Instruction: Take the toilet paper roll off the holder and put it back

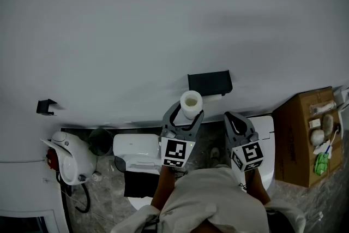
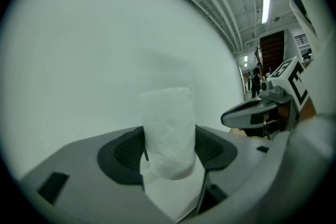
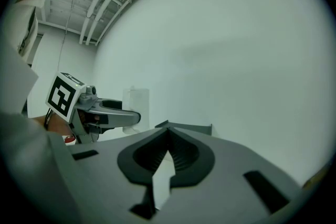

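Now the left gripper [image 2: 169,150] has its jaws clamped on the toilet paper roll [image 1: 191,102], which stands upright between the pads. The roll is off the black holder [image 1: 210,82], just below that holder's left end at the middle of the head view, against the white wall. To its right, the right gripper [image 3: 168,136] carries nothing, its jaws pressed together.
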A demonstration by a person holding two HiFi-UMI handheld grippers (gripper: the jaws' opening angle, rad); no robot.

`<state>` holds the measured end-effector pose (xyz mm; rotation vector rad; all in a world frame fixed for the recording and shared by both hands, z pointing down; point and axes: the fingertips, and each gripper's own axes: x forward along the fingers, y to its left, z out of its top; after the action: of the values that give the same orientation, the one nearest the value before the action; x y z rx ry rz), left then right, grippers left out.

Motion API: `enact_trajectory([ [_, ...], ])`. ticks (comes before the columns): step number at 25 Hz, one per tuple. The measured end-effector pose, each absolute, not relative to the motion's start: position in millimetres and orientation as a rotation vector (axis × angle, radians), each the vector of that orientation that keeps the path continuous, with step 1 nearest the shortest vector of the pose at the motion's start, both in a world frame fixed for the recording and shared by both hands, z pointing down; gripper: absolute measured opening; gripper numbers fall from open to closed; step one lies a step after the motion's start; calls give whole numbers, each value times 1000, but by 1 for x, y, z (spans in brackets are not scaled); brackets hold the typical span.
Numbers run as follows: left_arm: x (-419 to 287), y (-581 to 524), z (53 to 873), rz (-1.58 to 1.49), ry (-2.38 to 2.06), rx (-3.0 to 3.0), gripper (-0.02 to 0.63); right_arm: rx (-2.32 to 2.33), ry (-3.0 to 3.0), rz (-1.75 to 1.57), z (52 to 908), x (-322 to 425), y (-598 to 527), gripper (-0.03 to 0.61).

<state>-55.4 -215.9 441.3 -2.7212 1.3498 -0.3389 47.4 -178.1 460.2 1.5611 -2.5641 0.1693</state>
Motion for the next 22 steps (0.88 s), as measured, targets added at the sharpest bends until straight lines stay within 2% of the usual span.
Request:
enact_trajectory([
  [22, -66, -188, 451, -304, 1315, -2775, 296, 1599, -2531, 168, 462, 44, -162, -3],
])
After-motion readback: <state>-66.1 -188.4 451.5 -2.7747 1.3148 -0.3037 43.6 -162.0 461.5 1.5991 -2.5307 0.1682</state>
